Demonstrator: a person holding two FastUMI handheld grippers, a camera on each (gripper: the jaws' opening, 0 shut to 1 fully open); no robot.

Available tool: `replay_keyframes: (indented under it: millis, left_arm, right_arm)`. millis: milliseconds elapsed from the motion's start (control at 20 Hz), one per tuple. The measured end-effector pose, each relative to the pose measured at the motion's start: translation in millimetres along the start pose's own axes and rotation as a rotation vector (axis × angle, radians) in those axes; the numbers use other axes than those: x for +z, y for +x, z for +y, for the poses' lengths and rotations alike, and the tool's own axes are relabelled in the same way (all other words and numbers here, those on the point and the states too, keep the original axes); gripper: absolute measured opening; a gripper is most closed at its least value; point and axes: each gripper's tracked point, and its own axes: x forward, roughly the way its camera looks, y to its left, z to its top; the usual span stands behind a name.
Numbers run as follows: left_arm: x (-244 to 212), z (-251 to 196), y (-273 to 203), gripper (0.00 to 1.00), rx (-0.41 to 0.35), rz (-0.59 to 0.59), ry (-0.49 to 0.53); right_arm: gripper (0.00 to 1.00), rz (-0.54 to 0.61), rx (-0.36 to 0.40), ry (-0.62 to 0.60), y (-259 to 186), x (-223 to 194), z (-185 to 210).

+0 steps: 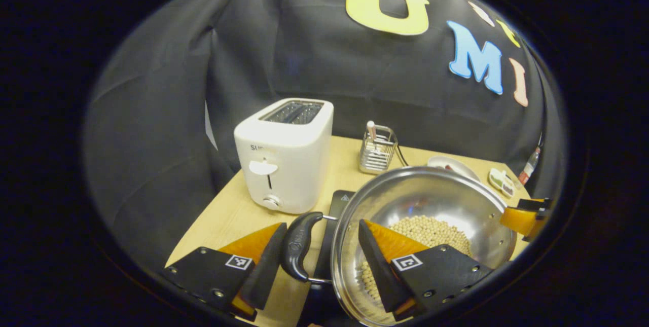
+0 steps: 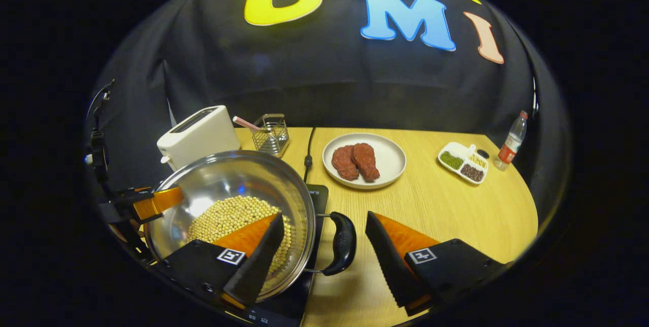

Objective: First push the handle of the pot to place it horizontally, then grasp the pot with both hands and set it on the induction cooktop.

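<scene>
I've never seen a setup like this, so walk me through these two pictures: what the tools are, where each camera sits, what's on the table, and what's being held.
No robot here: a person holds a two-fingered tool in each hand, and a fisheye camera rides on each, looking along its jaws.

In the left gripper view, the left gripper straddles one black handle of the pot, jaws open. In the right gripper view, the right gripper straddles the other handle, also open. Nothing is clamped.

The pot holds pale beans and sits on the black induction cooktop. The wooden table also carries a white toaster, a wire holder, a plate of meat, a small divided dish and a bottle.
</scene>
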Motion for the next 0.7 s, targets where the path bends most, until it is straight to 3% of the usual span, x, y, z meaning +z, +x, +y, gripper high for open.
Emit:
replay_keyframes:
  millis: [100, 350, 550, 700]
  left_arm:
    - [13.2, 0.7, -14.2, 0.81, 0.040, -0.057, -0.003]
    - [60.4, -40.9, -69.0, 0.84, 0.017, -0.254, 0.018]
    - [90.3, -106.0, -122.4, 0.81, -0.045, -0.399, 0.010]
    - [95.6, -161.1, -162.7, 0.81, -0.081, -0.445, 0.037]
  right_arm:
    - [0.96, -0.058, -0.007, -0.034, -18.4, 12.2, -7.1]
    - [0.97, -0.232, -0.008, -0.066, -66.2, 52.2, -34.2]
    - [0.97, -0.318, -0.029, -0.060, -104.9, 67.0, -73.0]
    - [0.97, -0.370, -0.045, -0.054, -137.5, 69.6, -109.0]
